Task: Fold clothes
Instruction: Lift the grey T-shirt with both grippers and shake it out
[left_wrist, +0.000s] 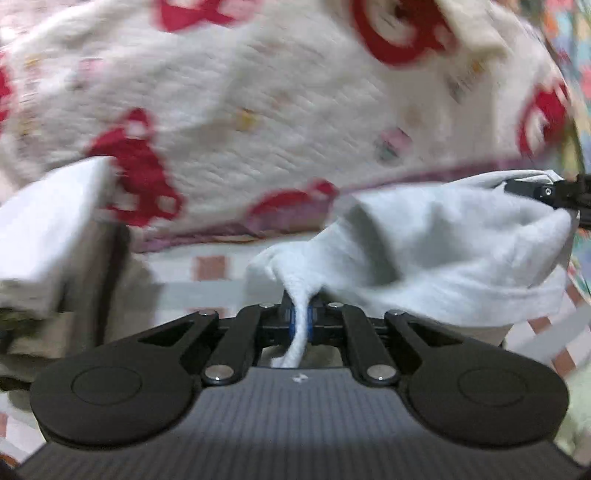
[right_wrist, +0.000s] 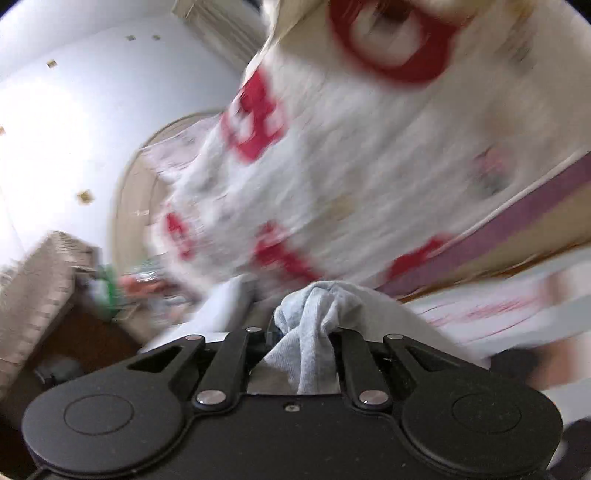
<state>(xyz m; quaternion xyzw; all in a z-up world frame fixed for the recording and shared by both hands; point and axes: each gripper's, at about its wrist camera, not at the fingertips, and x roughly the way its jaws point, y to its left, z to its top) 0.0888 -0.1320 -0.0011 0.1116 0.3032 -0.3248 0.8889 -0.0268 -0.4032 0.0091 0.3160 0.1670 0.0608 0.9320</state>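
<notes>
Mid-lift, I hold a pale grey garment (left_wrist: 443, 251) off the bed, one bunched edge pinched in each of my tools. My left gripper (left_wrist: 302, 319) is clamped tight on a thin twist of the cloth, which runs back between the blue pads (left_wrist: 293, 317). My right gripper (right_wrist: 308, 332) is closed on a thicker wad of the same fabric; in the left view its black tip (left_wrist: 546, 192) shows at the far right, gripping the other end, so the garment sags between my two hands like a hammock.

By my reading, this is the spreading step: the piece is up and stretched but not yet laid flat, and no fold has been made. Next I would need to draw my hands apart to take out the sag, then lower the cloth evenly onto the sheet, keeping both pinches firm so neither corner slips.

Beneath is a bedsheet (left_wrist: 210, 273) printed with pale stripes and reddish squares. Behind the garment rises a white quilt (left_wrist: 277, 110) with red motifs and a purple border, blurred by motion. The right view takes in a white wall (right_wrist: 74, 110), a curved headboard (right_wrist: 125, 192) and dim clutter below, too smeared to name.
</notes>
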